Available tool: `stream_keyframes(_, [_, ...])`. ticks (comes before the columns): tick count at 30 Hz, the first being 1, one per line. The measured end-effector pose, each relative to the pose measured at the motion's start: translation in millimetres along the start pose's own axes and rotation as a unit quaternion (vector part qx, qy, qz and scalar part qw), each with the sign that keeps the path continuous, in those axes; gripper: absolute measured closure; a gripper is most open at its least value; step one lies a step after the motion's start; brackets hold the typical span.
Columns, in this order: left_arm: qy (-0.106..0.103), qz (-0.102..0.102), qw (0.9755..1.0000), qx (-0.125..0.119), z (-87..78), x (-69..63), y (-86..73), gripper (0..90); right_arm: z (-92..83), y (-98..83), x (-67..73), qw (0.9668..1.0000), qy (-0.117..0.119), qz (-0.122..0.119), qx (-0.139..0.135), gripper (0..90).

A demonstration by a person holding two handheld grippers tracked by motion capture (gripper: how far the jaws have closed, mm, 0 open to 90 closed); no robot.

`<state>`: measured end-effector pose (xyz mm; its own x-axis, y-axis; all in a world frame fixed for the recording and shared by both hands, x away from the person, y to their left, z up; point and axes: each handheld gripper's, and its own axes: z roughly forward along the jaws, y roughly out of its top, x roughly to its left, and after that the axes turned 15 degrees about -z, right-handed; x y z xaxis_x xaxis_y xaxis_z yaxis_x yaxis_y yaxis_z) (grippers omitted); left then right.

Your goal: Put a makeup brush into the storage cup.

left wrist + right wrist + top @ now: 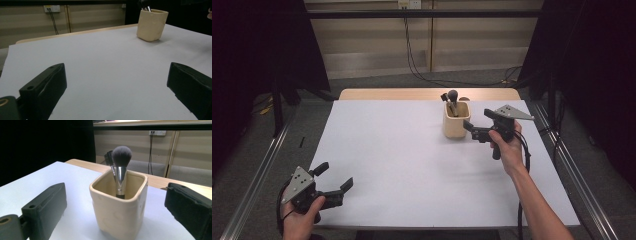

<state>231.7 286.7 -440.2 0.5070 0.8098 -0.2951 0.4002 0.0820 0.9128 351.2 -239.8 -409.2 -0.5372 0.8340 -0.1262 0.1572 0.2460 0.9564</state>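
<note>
A cream square cup (pixel 455 125) stands on the white table (pixel 412 160) toward the back right. It holds a powder brush (pixel 452 95) with a dark head and a smaller dark brush (pixel 444 96). My right gripper (pixel 477 120) is open just right of the cup, and its jaws point at it. In the right gripper view the cup (pixel 117 215) and powder brush (pixel 121 156) stand close ahead between the wide-apart jaws of that gripper (pixel 115 207), with no pad pressing on it. My left gripper (pixel 336 175) rests open near the front left corner, nothing between its jaws (pixel 115 85).
A wooden strip (pixel 387 94) runs along the table's far edge. Metal rails (pixel 257 175) flank both sides on the floor. In the left gripper view the cup (pixel 151 25) stands far off at the upper right. Cables hang from a wall socket (pixel 408 4).
</note>
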Motion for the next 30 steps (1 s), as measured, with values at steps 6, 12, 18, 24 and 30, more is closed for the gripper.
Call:
stream_keyframes(6, [0.004,-0.001,1.0000,-0.001,-1.5,0.1,-0.7,2.6,-14.4,-2.7,3.4,1.0000,-0.003,-0.002,0.005,4.5])
stream_keyframes(12, [0.007,-0.001,1.0000,-0.002,-4.0,0.2,-1.2,2.6,-27.9,-7.7,7.0,0.9999,-0.012,-0.009,0.004,5.0])
stream_keyframes(18, [0.011,-0.003,0.9999,-0.002,-5.9,0.5,-2.3,2.6,-43.2,-13.8,11.6,0.9998,-0.014,-0.009,0.008,5.0])
stream_keyframes(24, [0.014,0.000,0.9999,-0.001,-8.0,0.3,-3.0,2.6,-59.3,-19.0,18.9,0.9998,-0.013,-0.014,0.009,5.2])
stream_keyframes(30, [0.014,-0.001,0.9999,-0.001,-8.2,0.7,-3.5,2.6,-78.9,-34.4,21.1,0.9995,-0.022,-0.011,0.021,5.2])
